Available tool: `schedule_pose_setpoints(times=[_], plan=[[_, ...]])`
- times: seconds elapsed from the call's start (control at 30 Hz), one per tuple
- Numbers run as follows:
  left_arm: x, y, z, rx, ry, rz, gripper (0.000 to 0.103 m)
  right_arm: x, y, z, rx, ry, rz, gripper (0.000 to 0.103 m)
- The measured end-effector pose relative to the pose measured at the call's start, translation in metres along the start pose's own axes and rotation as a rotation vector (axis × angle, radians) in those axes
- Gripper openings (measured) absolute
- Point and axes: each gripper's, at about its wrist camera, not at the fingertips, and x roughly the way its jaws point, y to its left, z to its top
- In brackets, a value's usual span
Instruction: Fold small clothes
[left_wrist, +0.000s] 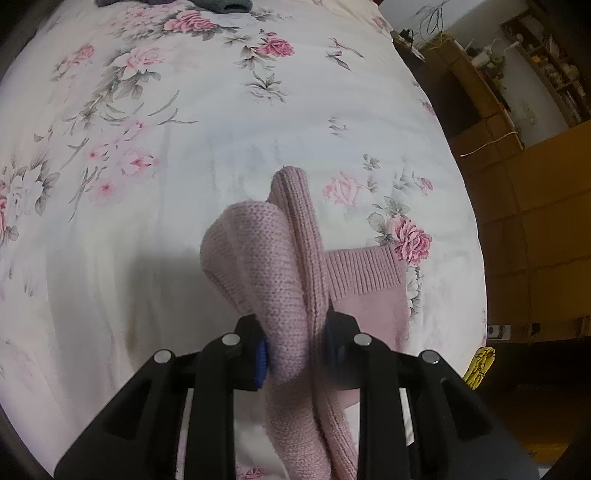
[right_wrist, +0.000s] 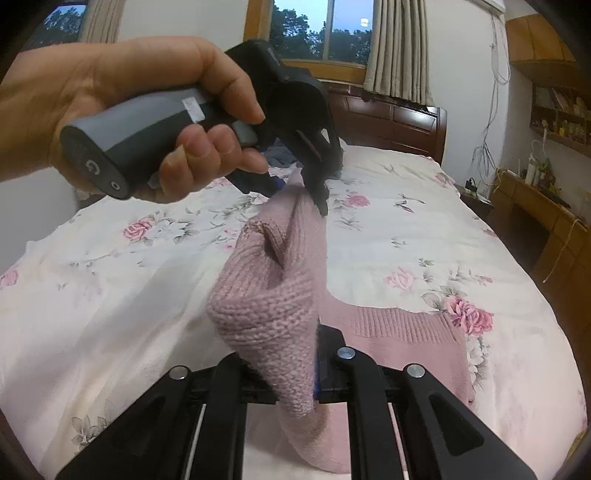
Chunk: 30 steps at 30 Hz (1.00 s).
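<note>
Right wrist view alone showed the hand (right_wrist: 122, 110) holding the left gripper (right_wrist: 303, 192); both grippers clenched the pink knit garment (right_wrist: 273, 295). Right gripper (right_wrist: 295, 373) held the near end. Garment's long axis ran straight ahead between jaws, ribbed hem (left_wrist: 364, 271) on the bed (left_wrist: 147, 221), right of jaws.

Bed (right_wrist: 424, 236): dark wooden headboard (right_wrist: 391, 118) at the far end, covered by a white quilt (left_wrist: 221, 122) printed with pink roses and grey leaves. Lying on the quilt: the ribbed hem portion of a pink knitted garment (right_wrist: 399, 325), near the foot end away from the headboard; dark clothing (left_wrist: 225, 4) bunched close to the headboard.
</note>
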Motion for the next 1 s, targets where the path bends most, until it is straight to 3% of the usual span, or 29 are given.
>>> schedule_pose_setpoints(times=[0.43, 1.0], plan=[[0.024, -0.056, 0.002, 0.066, 0.018, 0.064, 0.022, -0.011, -0.046, -0.013, 0.1, -0.001, -0.021, 0.011], [0.098, -0.128, -0.006, 0.158, 0.064, 0.115, 0.022, -0.011, -0.109, -0.053, 0.225, 0.046, -0.056, 0.011]])
